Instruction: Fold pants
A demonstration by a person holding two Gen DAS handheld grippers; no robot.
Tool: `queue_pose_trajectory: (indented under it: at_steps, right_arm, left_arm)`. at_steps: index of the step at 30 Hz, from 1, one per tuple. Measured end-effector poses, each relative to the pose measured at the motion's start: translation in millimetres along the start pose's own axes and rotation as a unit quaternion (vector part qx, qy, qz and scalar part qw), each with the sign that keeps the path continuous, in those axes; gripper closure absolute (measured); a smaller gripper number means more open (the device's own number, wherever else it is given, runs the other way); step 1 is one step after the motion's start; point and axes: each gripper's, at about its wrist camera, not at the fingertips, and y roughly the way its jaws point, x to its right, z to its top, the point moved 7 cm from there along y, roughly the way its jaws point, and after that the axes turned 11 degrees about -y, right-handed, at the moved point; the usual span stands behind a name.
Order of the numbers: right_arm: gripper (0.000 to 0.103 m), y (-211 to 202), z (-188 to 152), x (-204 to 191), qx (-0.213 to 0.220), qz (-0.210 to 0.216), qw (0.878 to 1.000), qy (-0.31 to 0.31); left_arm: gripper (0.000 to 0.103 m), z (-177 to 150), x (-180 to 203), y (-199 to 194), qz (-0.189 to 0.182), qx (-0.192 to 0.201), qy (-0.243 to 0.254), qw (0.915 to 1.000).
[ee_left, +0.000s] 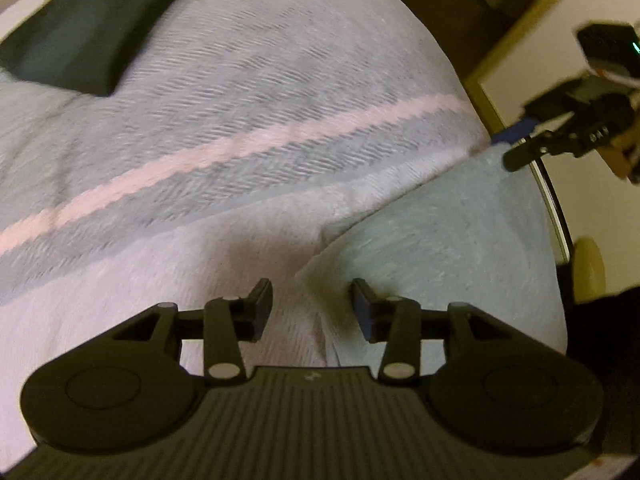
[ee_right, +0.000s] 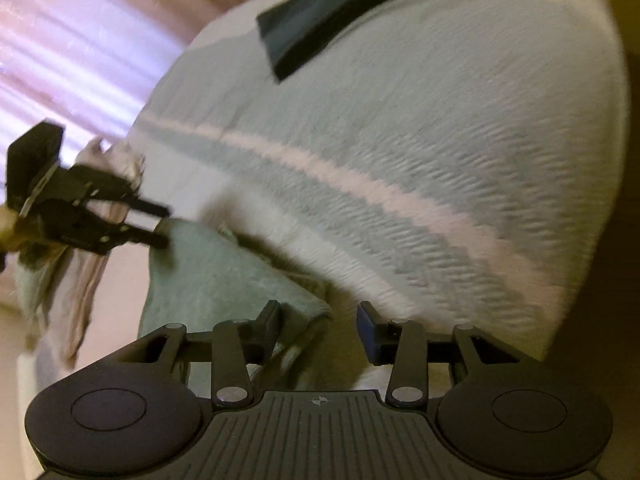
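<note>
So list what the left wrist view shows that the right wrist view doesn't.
Only the left wrist view: a wooden frame beyond the bed edge. Only the right wrist view: bright curtains and a hanging cloth. Both: the striped blanket, the grey-green pants, a dark folded item, and both grippers, left and right, jaws open.

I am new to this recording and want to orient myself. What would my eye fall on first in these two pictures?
Probably the striped blanket, pale with a pink band, which fills most of both views. Next, the light grey-green pants lying at its near edge, with both grippers at them: the left gripper and the right gripper, each with jaws apart. A dark folded cloth lies at the far end.
</note>
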Motion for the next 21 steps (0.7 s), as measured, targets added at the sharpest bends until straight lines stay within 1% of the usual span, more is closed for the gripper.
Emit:
queue_pose_trajectory:
  at_steps: [2,3,4,5,6,8,9,11,12,13,15,17,19,21]
  right_arm:
    - [0.065,-21,0,-12,0.032,-0.035,0.999,-0.016]
    - [0.065,-29,2,-21,0.048,-0.037,0.998,-0.027]
    - [0.065,-33,2,-31,0.06,-0.037,0.997,-0.038]
    - [0.065,-35,2,-39,0.069,-0.033,0.996,-0.045]
    - [0.065,-35,1,-48,0.073,-0.02,0.996,-0.05]
    - [0.065,-19,-4,-59,0.059,0.021,0.997,-0.052]
    - [0.065,-9,-6,-60,0.05,0.027,0.997,-0.054]
    - [0.065,15,-11,-52,0.027,0.031,0.998,-0.051]
    - [0.065,25,-12,-41,0.019,0.02,0.999,-0.04]
    - [0.065,33,-13,-31,0.015,0.021,0.999,-0.031]
    - [0.065,44,-14,-11,0.015,0.011,1.0,-0.02]
    - [0.065,52,-12,4,0.012,0.007,1.0,-0.012]
    - [0.064,59,-10,15,0.008,0.001,1.0,-0.008]
    - [0.064,59,-8,17,0.003,0.009,1.0,-0.005]
  left_arm:
    - [0.07,-5,2,-16,0.016,0.022,-0.012,0.9996]
    - [0.072,-7,4,-23,0.026,0.034,-0.018,0.9989]
    - [0.072,-8,7,-29,0.029,0.045,-0.023,0.9983]
    - [0.072,-9,12,-35,0.03,0.06,-0.03,0.9973]
    - [0.072,-9,16,-40,0.028,0.074,-0.038,0.9962]
    - [0.072,-9,29,-39,-0.007,0.091,-0.063,0.9938]
    - [0.072,-9,35,-32,-0.021,0.092,-0.07,0.9931]
    - [0.072,-7,43,-11,-0.019,0.083,-0.064,0.9943]
    - [0.072,-5,45,2,-0.017,0.078,-0.062,0.9949]
    - [0.072,-2,44,13,-0.014,0.074,-0.062,0.9952]
    - [0.073,5,36,36,-0.002,0.065,-0.068,0.9955]
    - [0.072,9,26,54,0.0,0.058,-0.08,0.9951]
    - [0.07,12,19,65,0.002,0.053,-0.085,0.995]
    - [0.07,12,14,69,0.0,0.05,-0.095,0.9942]
